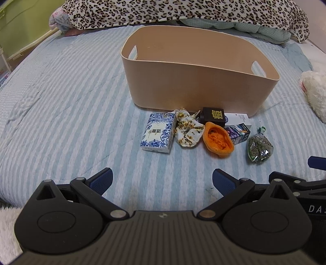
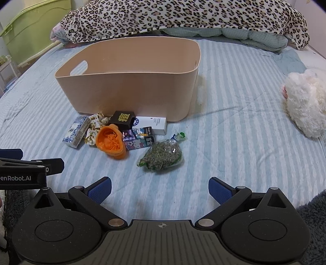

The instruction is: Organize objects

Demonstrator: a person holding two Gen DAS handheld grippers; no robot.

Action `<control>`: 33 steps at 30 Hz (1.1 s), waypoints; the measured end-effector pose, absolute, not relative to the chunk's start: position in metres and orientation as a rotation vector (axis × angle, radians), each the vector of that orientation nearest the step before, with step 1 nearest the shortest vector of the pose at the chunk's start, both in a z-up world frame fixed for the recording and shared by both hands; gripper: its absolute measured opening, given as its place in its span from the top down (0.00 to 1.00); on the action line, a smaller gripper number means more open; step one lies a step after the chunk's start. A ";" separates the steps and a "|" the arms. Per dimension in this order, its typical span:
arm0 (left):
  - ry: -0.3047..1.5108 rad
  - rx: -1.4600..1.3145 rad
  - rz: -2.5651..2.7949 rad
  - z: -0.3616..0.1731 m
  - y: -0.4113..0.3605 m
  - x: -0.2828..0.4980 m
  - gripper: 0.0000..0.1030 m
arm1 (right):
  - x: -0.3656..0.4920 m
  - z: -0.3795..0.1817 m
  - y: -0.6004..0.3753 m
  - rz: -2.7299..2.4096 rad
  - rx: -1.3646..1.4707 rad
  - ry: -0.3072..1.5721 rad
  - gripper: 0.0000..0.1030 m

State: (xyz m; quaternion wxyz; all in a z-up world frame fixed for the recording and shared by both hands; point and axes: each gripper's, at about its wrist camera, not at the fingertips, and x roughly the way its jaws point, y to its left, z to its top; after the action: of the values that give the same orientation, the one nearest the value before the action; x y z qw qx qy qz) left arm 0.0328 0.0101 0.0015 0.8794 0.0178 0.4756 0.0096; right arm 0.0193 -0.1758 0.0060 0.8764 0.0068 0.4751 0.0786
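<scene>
Striped bedspread (image 1: pixel 81 102): item cluster (image 1: pixel 203 132) ahead of both hand-held grippers (image 1: pixel 162 180) (image 2: pixel 160 188), jaws spread, empty.

Striped bed (image 1: pixel 81 97), leopard blanket (image 1: pixel 183 10)

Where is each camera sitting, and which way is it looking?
Left wrist view: rides on the left claw, faces forward over the striped bed at the beige basket; its open claw shows, with the right claw at the right edge.
Right wrist view: rides on the right claw, faces the same way; its open claw shows, with the left claw at the left edge.
Both share: basket, orange toy, bag of dried herbs, leopard blanket.
</scene>
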 end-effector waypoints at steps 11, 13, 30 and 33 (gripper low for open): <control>0.996 0.029 0.036 -0.015 0.022 0.067 0.00 | 0.048 0.000 -0.174 0.160 -0.009 0.974 0.04; 1.004 0.024 0.053 -0.021 0.026 0.076 0.00 | 0.054 -0.002 -0.173 0.156 -0.018 0.974 0.04; 1.086 0.049 0.029 -0.058 0.033 0.129 0.00 | 0.097 -0.049 -0.175 0.139 -0.010 1.071 0.12; 1.104 0.043 0.024 -0.065 0.034 0.134 0.00 | 0.101 -0.055 -0.177 0.146 0.009 1.079 0.16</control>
State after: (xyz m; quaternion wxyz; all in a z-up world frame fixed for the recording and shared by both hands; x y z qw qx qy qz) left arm 0.1343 0.0340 -0.0645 0.8512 0.0204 0.5243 0.0116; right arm 0.1009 -0.1769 -0.0546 0.8553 0.0041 0.5133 0.0696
